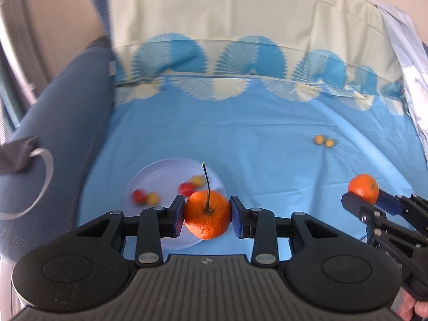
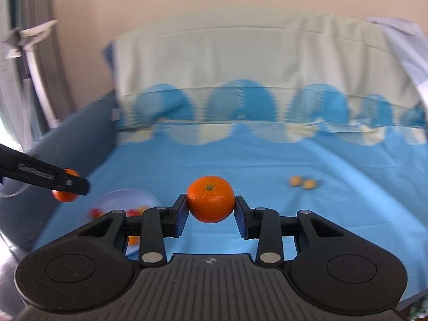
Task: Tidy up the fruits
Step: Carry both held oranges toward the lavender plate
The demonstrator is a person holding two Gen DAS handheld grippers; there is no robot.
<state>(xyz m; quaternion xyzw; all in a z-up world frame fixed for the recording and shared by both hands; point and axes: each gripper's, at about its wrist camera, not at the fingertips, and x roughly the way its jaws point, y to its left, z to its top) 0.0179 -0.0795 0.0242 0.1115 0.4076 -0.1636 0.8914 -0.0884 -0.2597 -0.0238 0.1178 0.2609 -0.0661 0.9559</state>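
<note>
The left gripper (image 1: 207, 215), tilted down above the plate (image 1: 160, 174) near the bed's left edge, clamps a stemmed orange (image 1: 207, 215). The right gripper (image 2: 210, 206) pinches another orange (image 2: 210, 199) over mid-sheet (image 2: 267, 160).

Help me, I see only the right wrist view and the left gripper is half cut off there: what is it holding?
Observer: The left gripper is shut on an orange, with a pad pressed on each side.
Operator: Anything special about it?
Observer: It has a long thin stem standing up from its top.
Operator: The plate is blurred and partly hidden here. What is on it?
Observer: The plate holds four small fruits, two red and two yellowish.
</note>
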